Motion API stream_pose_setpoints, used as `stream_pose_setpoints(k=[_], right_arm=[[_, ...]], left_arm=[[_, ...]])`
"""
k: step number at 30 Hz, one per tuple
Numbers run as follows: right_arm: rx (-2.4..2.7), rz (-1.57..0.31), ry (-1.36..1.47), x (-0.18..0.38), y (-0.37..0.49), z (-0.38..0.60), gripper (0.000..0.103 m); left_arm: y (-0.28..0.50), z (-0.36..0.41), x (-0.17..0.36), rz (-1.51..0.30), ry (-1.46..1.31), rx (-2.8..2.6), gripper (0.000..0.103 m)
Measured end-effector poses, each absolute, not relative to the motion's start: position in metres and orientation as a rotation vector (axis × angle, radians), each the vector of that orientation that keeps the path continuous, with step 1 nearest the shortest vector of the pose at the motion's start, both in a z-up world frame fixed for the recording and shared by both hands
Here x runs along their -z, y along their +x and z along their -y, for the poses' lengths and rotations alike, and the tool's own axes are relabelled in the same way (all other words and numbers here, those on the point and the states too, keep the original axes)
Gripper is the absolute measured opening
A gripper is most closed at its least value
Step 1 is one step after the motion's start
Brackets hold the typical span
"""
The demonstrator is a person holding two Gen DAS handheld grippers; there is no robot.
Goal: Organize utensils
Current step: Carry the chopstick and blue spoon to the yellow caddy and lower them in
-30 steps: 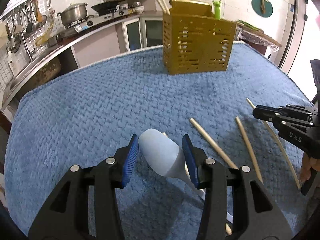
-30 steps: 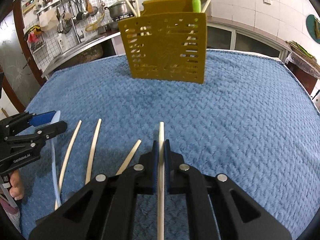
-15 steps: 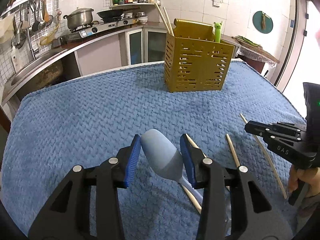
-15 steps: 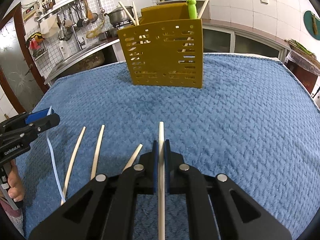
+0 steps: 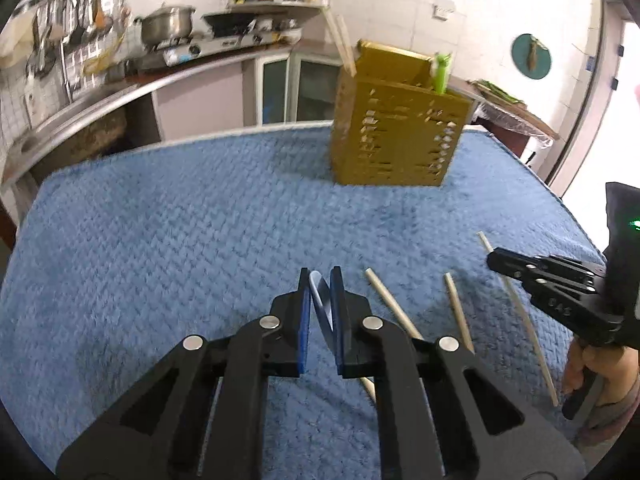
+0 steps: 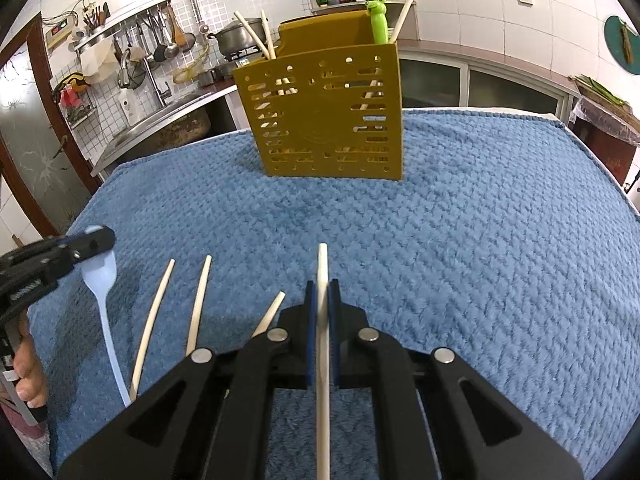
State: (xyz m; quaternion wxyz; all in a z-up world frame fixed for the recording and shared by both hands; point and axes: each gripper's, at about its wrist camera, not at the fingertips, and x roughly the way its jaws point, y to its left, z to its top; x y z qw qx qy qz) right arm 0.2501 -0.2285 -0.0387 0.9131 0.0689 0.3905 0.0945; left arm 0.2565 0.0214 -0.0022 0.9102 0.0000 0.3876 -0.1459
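Note:
My left gripper point(image 5: 319, 276) is shut on a pale blue plastic spoon point(image 5: 320, 300), held edge-on by its bowl; in the right wrist view the spoon point(image 6: 100, 280) hangs from that gripper point(image 6: 90, 240) with its handle running down toward the cloth. My right gripper point(image 6: 322, 286) is shut on a pale wooden chopstick point(image 6: 322, 320) that points forward. A mustard-yellow slotted utensil holder point(image 6: 324, 116) stands at the far side of the blue cloth, with chopsticks and a green frog-topped utensil point(image 6: 378, 20) in it. It also shows in the left wrist view point(image 5: 396, 132).
Three loose chopsticks point(image 6: 198, 304) lie on the blue cloth point(image 6: 480, 240) between the grippers; they also show in the left wrist view point(image 5: 458, 308). The right gripper point(image 5: 552, 284) is at the right in that view. A kitchen counter with a pot point(image 5: 166, 28) lies behind.
My left gripper has closed from wide around the spoon's bowl to pinching it edge-on and lifted it. My right gripper has risen with its chopstick.

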Motion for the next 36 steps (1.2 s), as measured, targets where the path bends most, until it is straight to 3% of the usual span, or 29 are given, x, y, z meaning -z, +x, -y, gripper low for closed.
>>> stream_pose_setpoints(k=[8, 29, 36], right_arm=[[-0.192, -0.794, 0.15, 0.036, 0.25, 0.232, 0.006], [-0.153, -0.651, 0.186, -0.031, 0.244, 0.266, 0.006], [-0.151, -0.615, 0.23, -0.026, 0.246, 0.276, 0.006]], left_arm=[[0.253, -0.022, -0.003, -0.788, -0.006, 0.299, 0.008], [0.252, 0.013, -0.064, -0.624, 0.115, 0.294, 0.005], [0.258, 0.013, -0.068, -0.614, 0.078, 0.317, 0.005]])
